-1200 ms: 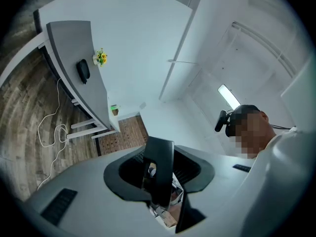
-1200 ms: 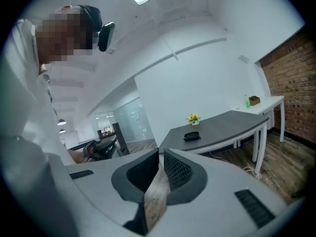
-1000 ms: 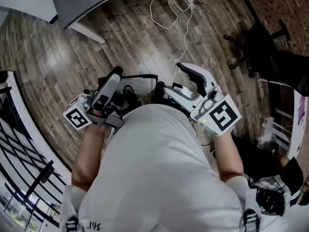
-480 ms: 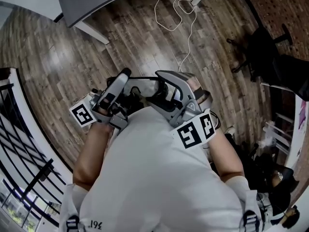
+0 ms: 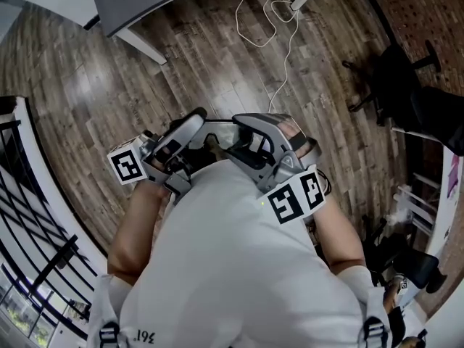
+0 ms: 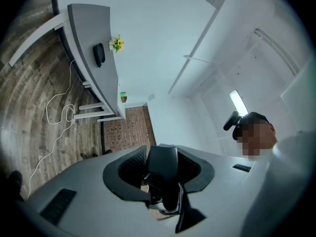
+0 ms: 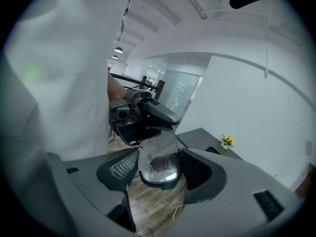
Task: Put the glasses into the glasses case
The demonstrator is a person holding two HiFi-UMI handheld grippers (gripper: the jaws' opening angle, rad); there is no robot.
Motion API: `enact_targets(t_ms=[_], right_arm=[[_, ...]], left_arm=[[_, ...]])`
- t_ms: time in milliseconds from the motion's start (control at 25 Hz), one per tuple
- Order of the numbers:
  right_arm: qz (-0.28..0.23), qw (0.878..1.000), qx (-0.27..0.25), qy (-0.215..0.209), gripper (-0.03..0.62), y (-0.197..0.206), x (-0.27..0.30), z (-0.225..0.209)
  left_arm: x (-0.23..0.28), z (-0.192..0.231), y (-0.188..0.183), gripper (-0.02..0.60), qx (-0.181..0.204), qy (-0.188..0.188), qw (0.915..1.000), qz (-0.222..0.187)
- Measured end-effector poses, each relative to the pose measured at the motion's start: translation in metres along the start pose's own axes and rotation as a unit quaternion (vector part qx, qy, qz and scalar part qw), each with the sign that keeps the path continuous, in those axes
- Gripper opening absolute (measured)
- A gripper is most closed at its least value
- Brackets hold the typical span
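While the right tongs, whose jaws have just been closing, pinch one lens of the glasses, the left tongs clamp the dark far end of the frame. The glasses span both tongs, just before the white shirt, above the wood floor. The grey table stands well apart.

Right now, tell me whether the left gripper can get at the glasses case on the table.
Probably not. The left gripper is up at the person's chest, gripping the glasses, while the glasses case lies on the table across open floor, well beyond it.
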State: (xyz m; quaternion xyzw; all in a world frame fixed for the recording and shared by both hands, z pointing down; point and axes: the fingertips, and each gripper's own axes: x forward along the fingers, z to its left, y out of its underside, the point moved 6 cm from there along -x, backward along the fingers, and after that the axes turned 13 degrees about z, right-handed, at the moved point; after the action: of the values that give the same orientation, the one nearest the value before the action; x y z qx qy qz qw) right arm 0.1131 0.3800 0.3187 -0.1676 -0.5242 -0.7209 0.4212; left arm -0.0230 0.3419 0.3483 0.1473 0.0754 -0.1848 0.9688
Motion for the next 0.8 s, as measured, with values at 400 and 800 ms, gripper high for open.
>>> enact_targets(t_ms=[400,800], right_arm=[[-0.016,1.0,0.009,-0.007,0.279,-0.0011,-0.002,-0.0027],[-0.018,1.0,0.011,-0.017,0.279,-0.0032,-0.0044,0.0008]], left_arm=[[0.0036,-0.0083,-0.0032,0.15,0.099,-0.024,0.9927,0.064],[-0.0034,-0.0054,0.0006,0.146,0.078,-0.024,0.9947,0.063]])
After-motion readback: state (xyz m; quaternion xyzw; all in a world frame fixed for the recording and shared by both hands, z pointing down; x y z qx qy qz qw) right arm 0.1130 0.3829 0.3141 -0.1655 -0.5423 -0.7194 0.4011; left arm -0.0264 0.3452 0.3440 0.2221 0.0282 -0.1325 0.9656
